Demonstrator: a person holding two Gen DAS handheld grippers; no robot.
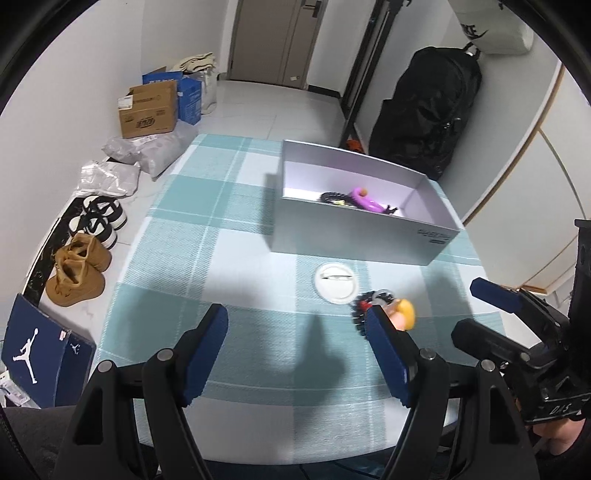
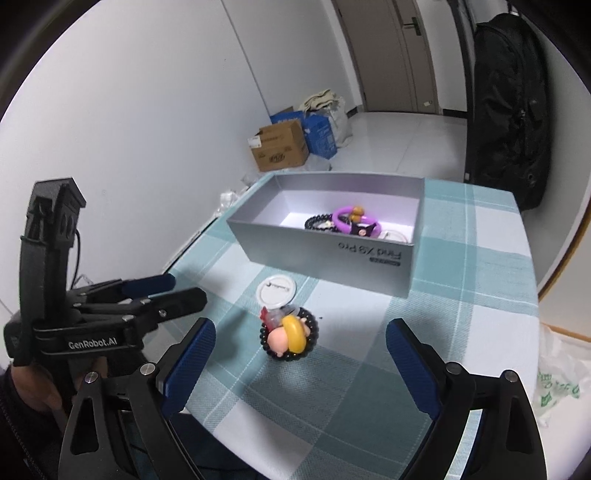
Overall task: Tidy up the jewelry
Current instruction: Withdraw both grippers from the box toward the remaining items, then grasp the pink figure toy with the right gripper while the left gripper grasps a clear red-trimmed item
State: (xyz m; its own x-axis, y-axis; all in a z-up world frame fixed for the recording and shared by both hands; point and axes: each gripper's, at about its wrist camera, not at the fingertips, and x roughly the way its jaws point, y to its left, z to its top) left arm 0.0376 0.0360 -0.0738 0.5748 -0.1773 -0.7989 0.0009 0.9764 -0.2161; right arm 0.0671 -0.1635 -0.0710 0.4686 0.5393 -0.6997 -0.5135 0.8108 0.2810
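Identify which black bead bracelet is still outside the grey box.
The black bead bracelet on the checked tablecloth, ringing the yellow-and-pink charms beside the white badge; the other lies in the grey box.

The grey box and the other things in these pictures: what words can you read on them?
"Find X9 Pro", upside down: grey box.
"GenRobot.AI": left hand-held gripper.
"DAS": right hand-held gripper.
"NIKE", partly cut off: white bag.
Jumping-man logo, no words: blue shoebox.
Too blurred: cardboard box, white round badge.
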